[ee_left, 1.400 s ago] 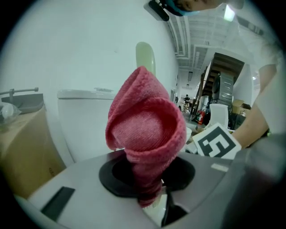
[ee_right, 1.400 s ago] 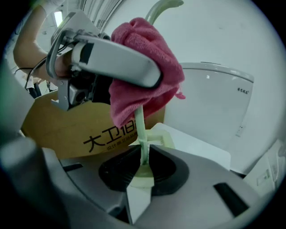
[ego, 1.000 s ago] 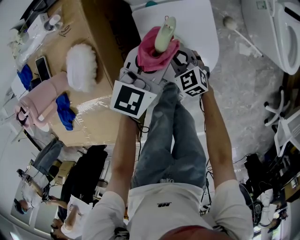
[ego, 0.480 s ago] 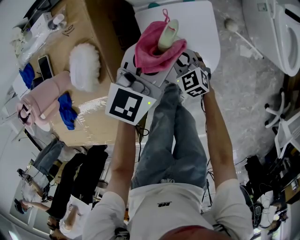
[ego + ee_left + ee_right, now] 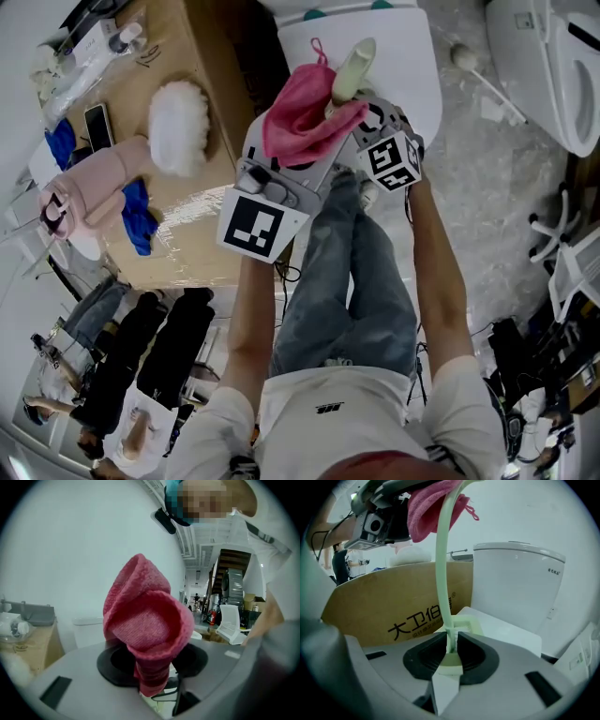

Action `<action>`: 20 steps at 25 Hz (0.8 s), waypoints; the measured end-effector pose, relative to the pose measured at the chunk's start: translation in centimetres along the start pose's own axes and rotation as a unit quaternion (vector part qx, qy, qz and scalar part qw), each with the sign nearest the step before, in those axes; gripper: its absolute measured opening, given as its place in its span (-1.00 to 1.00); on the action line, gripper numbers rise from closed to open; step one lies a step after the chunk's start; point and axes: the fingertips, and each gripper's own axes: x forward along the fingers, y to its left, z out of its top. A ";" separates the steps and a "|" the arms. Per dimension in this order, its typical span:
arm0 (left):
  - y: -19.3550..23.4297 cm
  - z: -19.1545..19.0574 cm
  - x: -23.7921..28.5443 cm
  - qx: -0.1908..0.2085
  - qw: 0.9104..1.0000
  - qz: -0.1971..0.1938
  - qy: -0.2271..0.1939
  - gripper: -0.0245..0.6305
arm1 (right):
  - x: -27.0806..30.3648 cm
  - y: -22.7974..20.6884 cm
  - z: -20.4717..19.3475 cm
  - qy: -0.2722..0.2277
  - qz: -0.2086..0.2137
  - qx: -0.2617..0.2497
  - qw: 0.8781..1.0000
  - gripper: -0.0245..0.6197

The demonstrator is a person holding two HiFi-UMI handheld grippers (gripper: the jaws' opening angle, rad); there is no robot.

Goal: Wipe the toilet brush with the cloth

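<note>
The pink cloth (image 5: 300, 117) is bunched in my left gripper (image 5: 292, 148), which is shut on it; in the left gripper view the cloth (image 5: 147, 625) stands up from between the jaws (image 5: 152, 686). The pale green toilet brush (image 5: 354, 67) sticks up past the cloth. Its thin handle (image 5: 443, 564) rises from my right gripper (image 5: 451, 656), whose jaws flank it closely and are opening. High on the handle, the cloth (image 5: 429, 508) is draped against it, with the left gripper (image 5: 377, 520) behind. My right gripper (image 5: 364, 114) sits just right of the cloth.
A white toilet (image 5: 375, 37) is straight ahead, its tank (image 5: 515, 578) behind the brush. A brown cardboard surface (image 5: 187, 244) to the left carries a white fluffy item (image 5: 178, 127), a pink bundle (image 5: 89, 183), blue cloths (image 5: 139, 216) and a phone (image 5: 97, 122). Another toilet (image 5: 562, 56) stands far right.
My left gripper has risen with the cloth along the brush handle, and the cloth now sits left of the handle's top. The right gripper has kept its place.
</note>
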 end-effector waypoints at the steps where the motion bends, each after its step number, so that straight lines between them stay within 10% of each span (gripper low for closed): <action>1: 0.0 -0.2 -0.3 -0.003 1.000 0.004 0.000 -0.38 | 0.0 0.0 0.0 0.001 -0.001 0.002 1.000 -0.71; 20: -1.7 -1.9 -5.8 -0.022 0.997 0.069 -0.005 -0.38 | -9.1 0.3 7.3 -0.125 -0.045 0.020 0.991 -0.65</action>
